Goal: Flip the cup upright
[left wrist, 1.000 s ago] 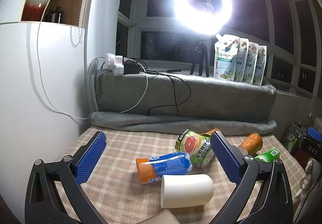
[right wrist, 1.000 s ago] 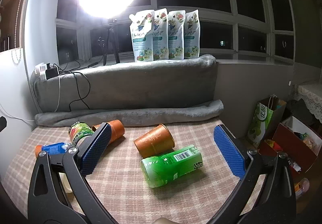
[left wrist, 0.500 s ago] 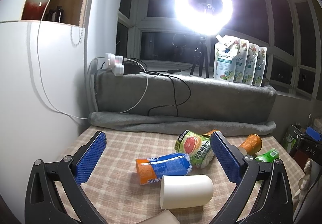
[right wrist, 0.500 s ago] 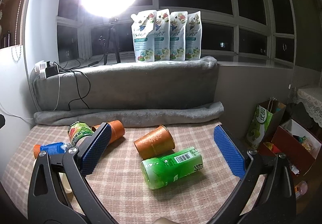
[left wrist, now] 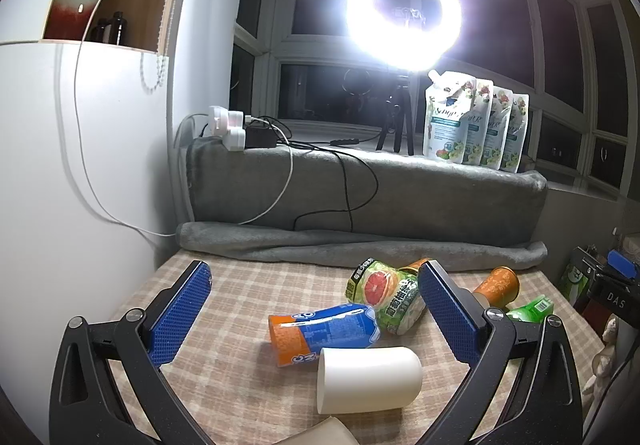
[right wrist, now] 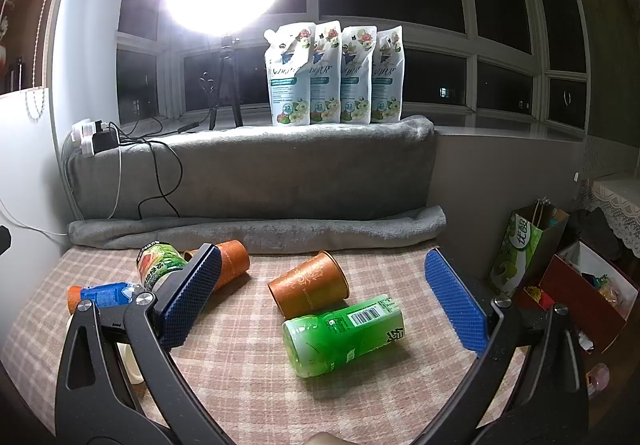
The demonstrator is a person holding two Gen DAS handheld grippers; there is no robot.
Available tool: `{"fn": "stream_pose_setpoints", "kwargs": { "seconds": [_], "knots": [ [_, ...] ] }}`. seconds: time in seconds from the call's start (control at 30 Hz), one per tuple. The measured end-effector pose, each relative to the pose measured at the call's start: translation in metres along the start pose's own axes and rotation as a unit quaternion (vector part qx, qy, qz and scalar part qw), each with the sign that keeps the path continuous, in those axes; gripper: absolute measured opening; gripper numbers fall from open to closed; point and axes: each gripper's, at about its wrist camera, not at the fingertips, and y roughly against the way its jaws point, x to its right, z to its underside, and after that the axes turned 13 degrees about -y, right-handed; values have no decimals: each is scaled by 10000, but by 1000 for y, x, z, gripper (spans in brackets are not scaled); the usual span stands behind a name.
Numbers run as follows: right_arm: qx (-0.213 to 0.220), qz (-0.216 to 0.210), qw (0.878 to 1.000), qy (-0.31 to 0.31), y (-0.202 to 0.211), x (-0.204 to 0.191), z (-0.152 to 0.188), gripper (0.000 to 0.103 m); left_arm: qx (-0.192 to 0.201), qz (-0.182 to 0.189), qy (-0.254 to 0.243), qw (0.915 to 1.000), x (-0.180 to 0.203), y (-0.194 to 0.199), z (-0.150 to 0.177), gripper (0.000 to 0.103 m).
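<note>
The white cup [left wrist: 370,379] is lying on its side on the worktop [left wrist: 240,293], long axis running left to right, mouth to the left, just below the left gripper [left wrist: 316,309]; this one is nearer. Both it and the right gripper [right wrist: 324,297] are hanging wide open, holding nothing

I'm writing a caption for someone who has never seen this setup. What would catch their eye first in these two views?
The glaring ring light on its tripod at the window dominates both views, with four refill pouches standing in a row beside it. Below, on the checked tablecloth, lies a jumble of tipped-over things: a white cup, a blue-and-orange bottle, a green bottle and an orange paper cup, all on their sides.
</note>
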Motion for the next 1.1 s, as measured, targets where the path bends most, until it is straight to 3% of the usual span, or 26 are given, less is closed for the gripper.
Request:
{"fn": "stream_pose_setpoints", "kwargs": {
  "seconds": [1.1],
  "knots": [
    [-146, -77, 9999, 45, -8, -2, 2, 103, -84, 108, -90, 9999, 8, -4, 3, 102]
  ]
}}
